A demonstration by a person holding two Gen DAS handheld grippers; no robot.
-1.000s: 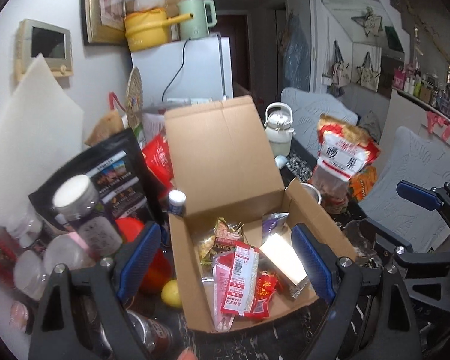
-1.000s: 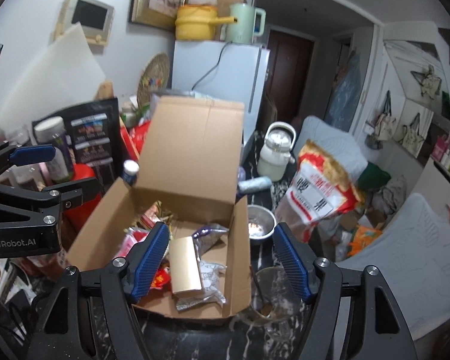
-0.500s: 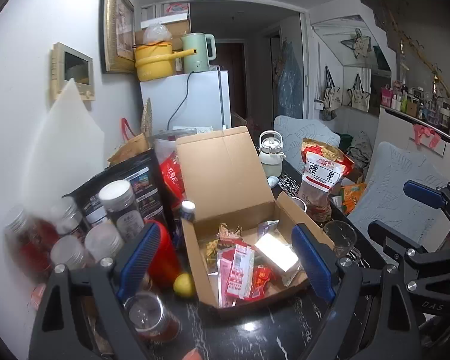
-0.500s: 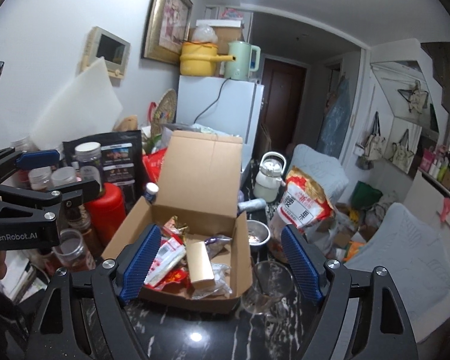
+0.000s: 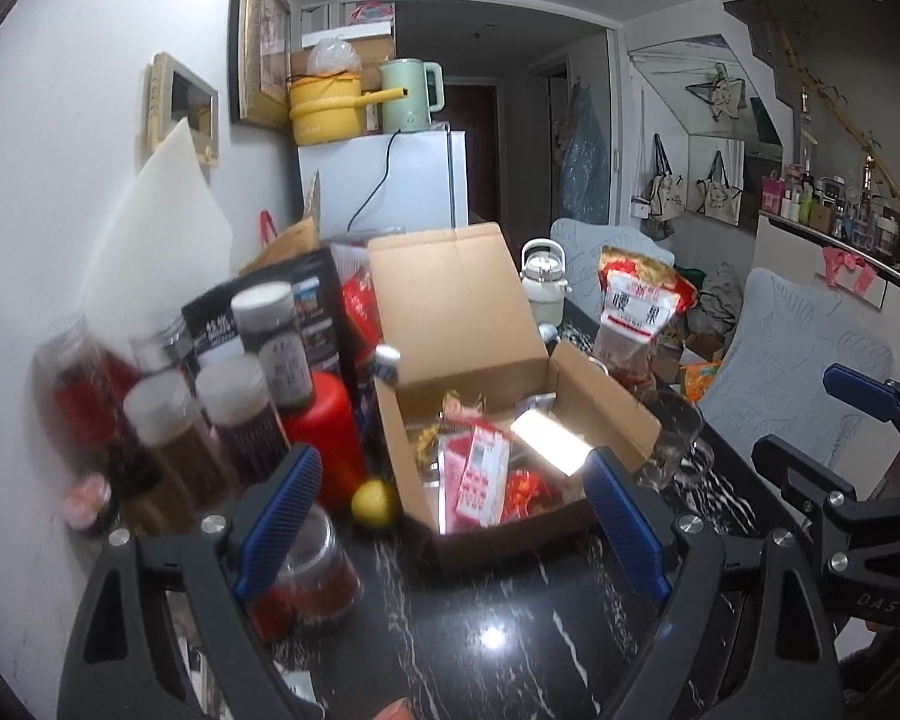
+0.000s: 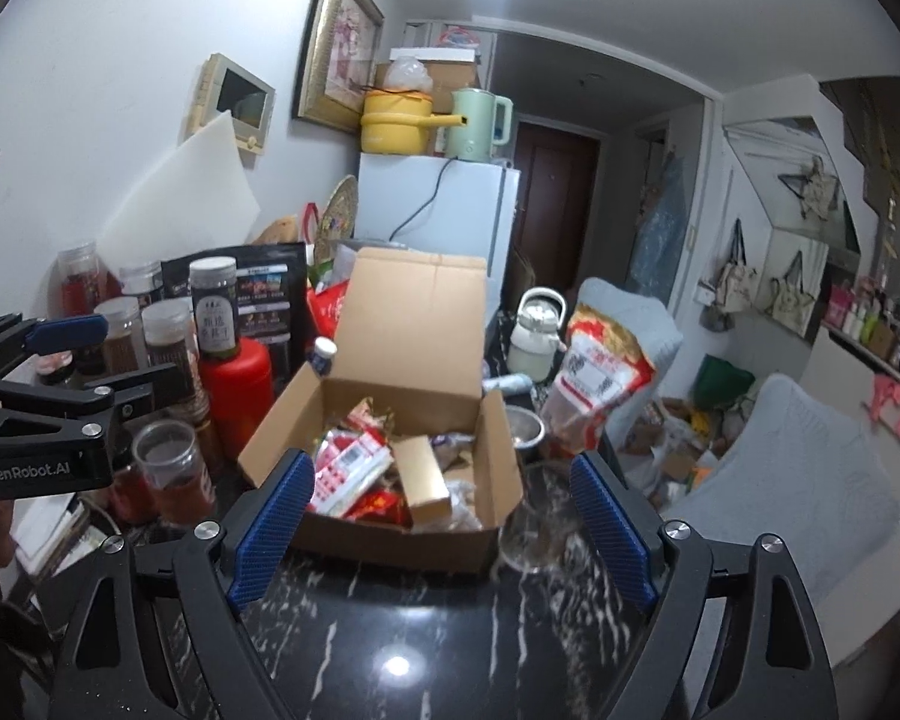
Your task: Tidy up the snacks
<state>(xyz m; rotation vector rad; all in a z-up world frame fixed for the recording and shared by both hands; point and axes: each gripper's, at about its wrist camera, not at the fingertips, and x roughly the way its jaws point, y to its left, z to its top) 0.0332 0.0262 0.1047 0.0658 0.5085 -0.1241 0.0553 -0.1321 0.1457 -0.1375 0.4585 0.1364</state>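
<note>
Now the snack packets [image 6: 360, 468] lie heaped in the open cardboard box [image 6: 486, 462] on the table [image 6: 426, 630], both hand-held grippers have drawn back, left hand-held gripper [image 5: 450, 516] wide and empty, right hand-held gripper [image 6: 444, 522] opening on nothing, so that drop looks finished.

Two wrist fisheye views, side by side, look forward and slightly down from near the black table edge [image 5: 492, 636]; both share the open cardboard box [image 5: 450, 324] [image 6: 414, 324].

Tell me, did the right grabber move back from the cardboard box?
Yes. The right gripper has backed away: the cardboard box looks smaller and farther off, with bare black table now before it. Its jaws are opening, empty.
</note>
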